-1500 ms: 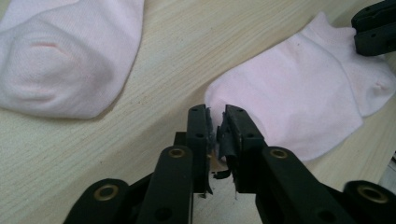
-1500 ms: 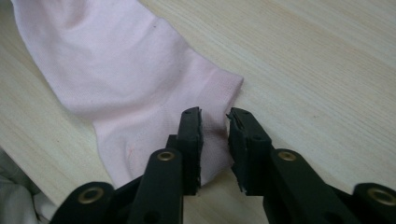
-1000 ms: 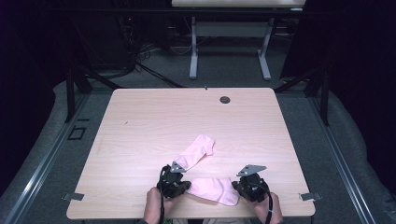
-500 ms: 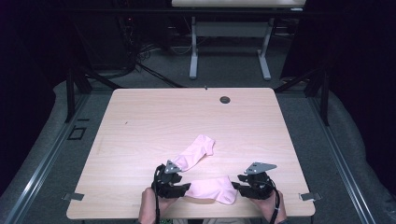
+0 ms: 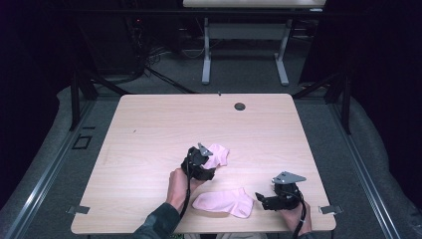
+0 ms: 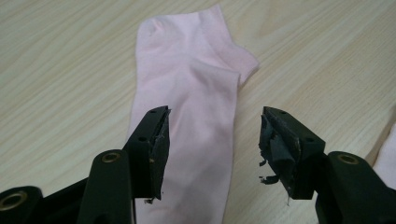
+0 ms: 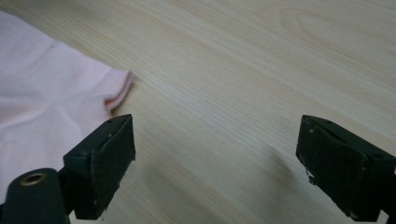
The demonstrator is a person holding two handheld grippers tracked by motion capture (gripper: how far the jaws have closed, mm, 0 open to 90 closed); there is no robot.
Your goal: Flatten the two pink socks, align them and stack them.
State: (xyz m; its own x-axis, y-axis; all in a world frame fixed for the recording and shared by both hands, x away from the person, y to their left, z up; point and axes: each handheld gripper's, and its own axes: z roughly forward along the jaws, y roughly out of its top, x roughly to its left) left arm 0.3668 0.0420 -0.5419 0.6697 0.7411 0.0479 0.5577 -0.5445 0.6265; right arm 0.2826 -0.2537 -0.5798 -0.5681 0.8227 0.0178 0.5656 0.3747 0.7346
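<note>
Currently: 2 socks flat, both tongs empty

Left tongs [image 6: 212, 140] hover with jaws parted wide, straddling the far pink sock [image 6: 191, 116], which lies flat near the middle of the worktop [image 5: 149, 124]. Right tongs [image 7: 212, 163] stand wider apart over bare wood, gripping nothing, just beside the near pink sock [image 5: 224, 201] at the front edge. Judgement: both socks are light, soft and limp; pinching 1 at the cuff or toe should lift it cleanly, though it will drape.

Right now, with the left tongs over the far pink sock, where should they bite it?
Probably at the near leg end of the far pink sock, straight down from above. It lies flat, and the left tongs stand open with one tip over the fabric, so pinch up a fold.
</note>
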